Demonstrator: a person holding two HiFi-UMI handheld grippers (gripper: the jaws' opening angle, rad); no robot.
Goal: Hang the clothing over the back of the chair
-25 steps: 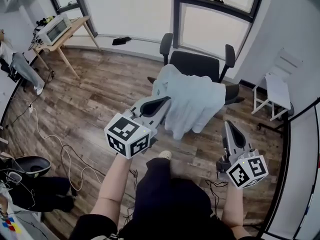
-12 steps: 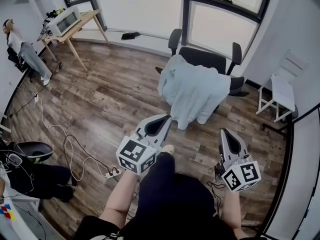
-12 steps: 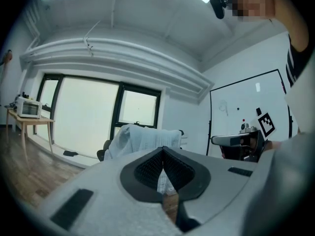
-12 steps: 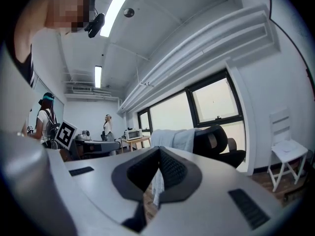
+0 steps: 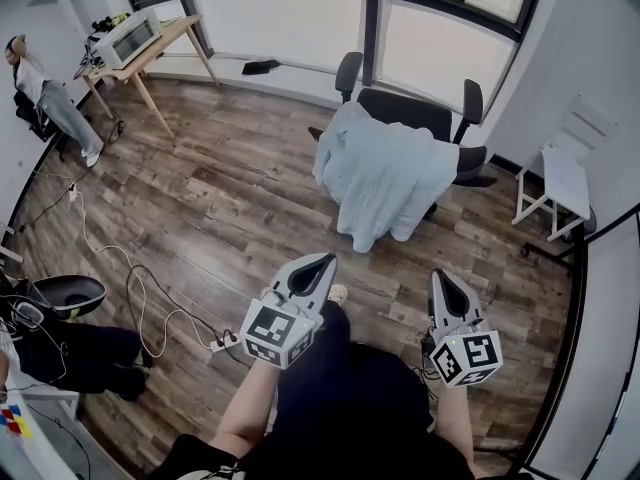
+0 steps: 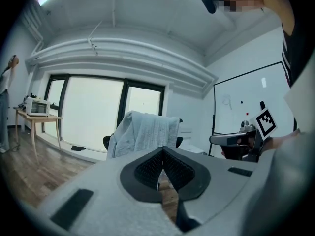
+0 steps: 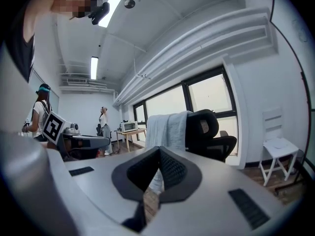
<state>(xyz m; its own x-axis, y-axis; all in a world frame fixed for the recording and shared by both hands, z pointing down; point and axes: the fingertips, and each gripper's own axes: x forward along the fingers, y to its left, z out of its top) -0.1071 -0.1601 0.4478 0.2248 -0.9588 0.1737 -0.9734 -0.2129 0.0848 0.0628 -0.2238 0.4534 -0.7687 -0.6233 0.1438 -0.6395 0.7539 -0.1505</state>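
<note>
Since the garment [image 5: 380, 183] lies over the top edge of the chair [image 5: 405, 113] back with a long drop on the near side, I'd say its own weight could drag it off, or the chair could swivel and shed it. The left gripper [image 5: 326, 259] and right gripper [image 5: 438, 274] are closed on nothing, well apart from it. One garment, one chair, two grippers.
</note>
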